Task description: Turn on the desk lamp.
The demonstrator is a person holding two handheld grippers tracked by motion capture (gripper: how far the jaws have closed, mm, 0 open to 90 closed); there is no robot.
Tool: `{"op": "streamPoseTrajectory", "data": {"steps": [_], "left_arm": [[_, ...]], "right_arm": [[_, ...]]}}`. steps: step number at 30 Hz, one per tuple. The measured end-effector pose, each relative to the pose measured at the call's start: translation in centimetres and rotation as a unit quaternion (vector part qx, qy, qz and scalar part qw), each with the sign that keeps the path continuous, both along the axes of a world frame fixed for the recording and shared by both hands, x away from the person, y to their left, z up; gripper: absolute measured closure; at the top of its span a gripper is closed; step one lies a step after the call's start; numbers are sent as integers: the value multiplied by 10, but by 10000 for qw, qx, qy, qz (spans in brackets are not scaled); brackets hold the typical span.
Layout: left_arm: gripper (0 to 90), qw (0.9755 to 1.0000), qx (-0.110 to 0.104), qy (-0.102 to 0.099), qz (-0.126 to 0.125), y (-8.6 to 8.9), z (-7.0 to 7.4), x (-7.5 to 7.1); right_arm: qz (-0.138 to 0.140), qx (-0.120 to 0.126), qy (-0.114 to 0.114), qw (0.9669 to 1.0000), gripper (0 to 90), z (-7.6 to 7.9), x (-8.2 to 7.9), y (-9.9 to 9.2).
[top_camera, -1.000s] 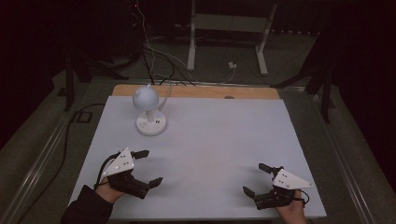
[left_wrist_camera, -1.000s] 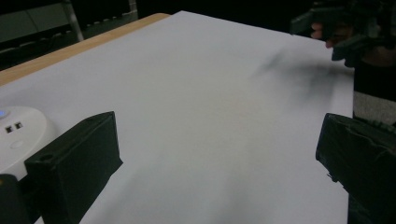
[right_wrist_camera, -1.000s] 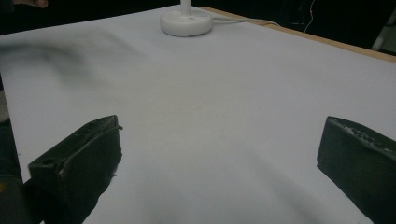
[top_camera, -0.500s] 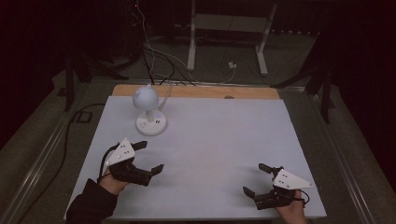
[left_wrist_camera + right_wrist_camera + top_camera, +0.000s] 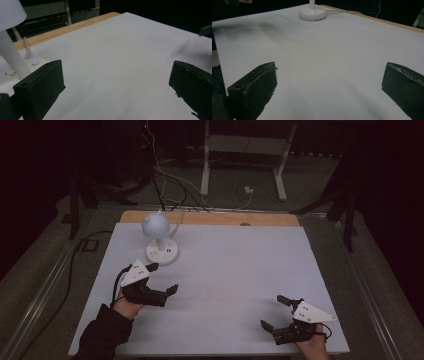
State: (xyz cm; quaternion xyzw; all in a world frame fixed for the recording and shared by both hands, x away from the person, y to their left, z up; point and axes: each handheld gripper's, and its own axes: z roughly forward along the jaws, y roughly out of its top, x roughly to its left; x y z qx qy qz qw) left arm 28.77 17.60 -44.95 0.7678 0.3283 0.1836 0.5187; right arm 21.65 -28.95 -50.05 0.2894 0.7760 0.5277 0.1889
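Observation:
A small white desk lamp (image 5: 160, 237) with a round shade and a round base stands at the back left of the white table sheet (image 5: 235, 270). Its base shows a small blue light (image 5: 35, 62). My left gripper (image 5: 163, 277) hovers just in front of the lamp base, jaws wide apart, nothing between them. The lamp's stem (image 5: 10, 55) rises close to its left jaw. My right gripper (image 5: 275, 312) rests near the front right edge, also open and empty. From there the lamp base (image 5: 312, 12) lies far ahead.
A wooden strip (image 5: 210, 218) runs along the table's back edge. A white cord (image 5: 27, 47) leaves the lamp base toward the back. Cables (image 5: 165, 175) and a white stand's legs (image 5: 240, 165) lie on the dark floor beyond the table.
My left gripper has moved forward and slightly right, closer to the lamp base. The right gripper has stayed in place.

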Motion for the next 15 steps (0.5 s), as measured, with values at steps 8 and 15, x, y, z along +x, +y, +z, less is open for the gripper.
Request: {"op": "streamPoseTrajectory", "data": {"steps": [8,15], "left_arm": [[4,9997,46,71,241,-1,-3,14],[4,9984,30,93,557,-2,-4,24]], "right_arm": [[-8,-8,-17,10000,0,0,0,0],[-3,2,-14,10000,0,0,0,0]]}}
